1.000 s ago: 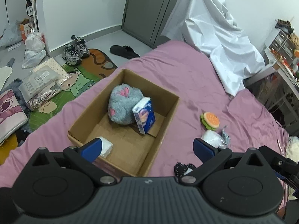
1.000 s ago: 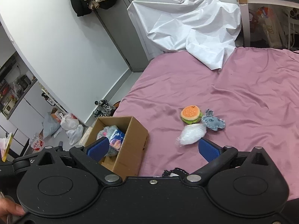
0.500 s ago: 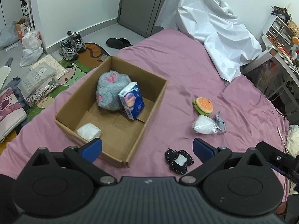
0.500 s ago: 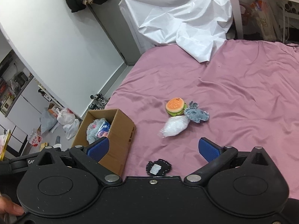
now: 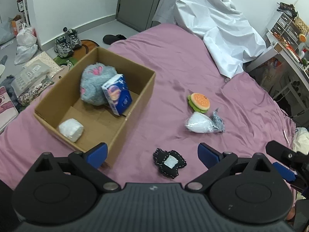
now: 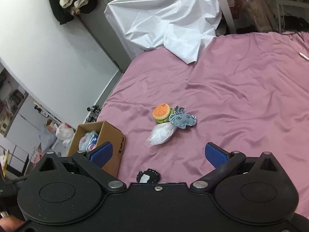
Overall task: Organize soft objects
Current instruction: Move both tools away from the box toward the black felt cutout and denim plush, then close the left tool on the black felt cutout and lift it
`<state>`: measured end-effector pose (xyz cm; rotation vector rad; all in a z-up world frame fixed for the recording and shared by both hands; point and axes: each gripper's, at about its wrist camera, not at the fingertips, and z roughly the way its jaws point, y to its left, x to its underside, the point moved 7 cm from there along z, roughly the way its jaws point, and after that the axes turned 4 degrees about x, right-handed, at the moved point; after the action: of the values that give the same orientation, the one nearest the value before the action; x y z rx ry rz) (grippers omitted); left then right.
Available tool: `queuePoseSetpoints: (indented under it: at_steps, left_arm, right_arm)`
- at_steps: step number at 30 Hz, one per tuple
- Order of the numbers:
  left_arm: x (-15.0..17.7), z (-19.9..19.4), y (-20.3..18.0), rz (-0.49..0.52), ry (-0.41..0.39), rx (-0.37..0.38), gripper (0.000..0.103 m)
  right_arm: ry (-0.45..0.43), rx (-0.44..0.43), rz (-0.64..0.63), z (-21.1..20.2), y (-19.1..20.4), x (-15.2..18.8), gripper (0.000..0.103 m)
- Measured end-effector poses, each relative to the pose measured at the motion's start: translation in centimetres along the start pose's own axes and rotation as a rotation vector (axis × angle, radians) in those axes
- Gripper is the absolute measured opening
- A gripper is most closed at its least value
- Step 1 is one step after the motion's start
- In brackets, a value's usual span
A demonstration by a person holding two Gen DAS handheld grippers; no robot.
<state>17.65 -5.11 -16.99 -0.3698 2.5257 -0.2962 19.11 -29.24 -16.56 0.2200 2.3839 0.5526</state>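
Observation:
A cardboard box (image 5: 135, 104) lies on the pink bed and holds a grey plush (image 5: 94, 85), a blue tissue pack (image 5: 117, 94) and a white wrapped bundle (image 5: 71, 130). On the sheet to its right lie a burger plush (image 5: 199, 102), a white bagged item (image 5: 197, 124), a small blue-grey plush (image 5: 218, 119) and a black felt patch (image 5: 169, 162). My left gripper (image 5: 152, 153) is open and empty, just above the patch. My right gripper (image 6: 158, 152) is open and empty, with the box (image 6: 112, 135), burger (image 6: 161, 113), bag (image 6: 161, 135) and blue-grey plush (image 6: 182, 119) ahead.
A white sheet (image 5: 214, 25) is heaped at the bed's far end. Shoes (image 5: 67, 42), bags and mats lie on the floor left of the bed. A desk and shelves (image 5: 285, 44) stand at the right. The right gripper's tip (image 5: 283, 166) shows at the left view's right edge.
My left gripper has drawn back and shifted right, off the box and over the black patch. My right gripper has also moved, and the loose toys now sit nearer its centre.

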Motion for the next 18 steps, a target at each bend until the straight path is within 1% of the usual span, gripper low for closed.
queuePoseSetpoints:
  at_steps: [4,8,11,16,18]
  left_arm:
    - [0.5,1.0,-0.6,0.0,0.012,-0.002,0.099]
    - [1.2,2.3,-1.1,-0.001,0.034,-0.011,0.093]
    - [1.9,3.6,-1.5,-0.012,0.064,-0.015,0.09]
    - [2.9,5.7,-2.4,-0.016,0.096,-0.021,0.089]
    - [3.2,6.6,-2.6,-0.021,0.109,-0.026,0.089]
  right_arm:
    - [-0.017,-0.005,0.049,0.4,-1.0,-0.2,0.103]
    - [-0.027,-0.017,0.086,0.9,-1.7,-0.3,0.103]
    - [-0.016,-0.021,0.093,1.4,-2.0,-0.2,0.103]
    - [0.019,-0.04,0.12,2.4,-2.7,-0.1,0.103]
    - [0.028,-0.039,0.113,2.8,-2.6,0.0,0.103]
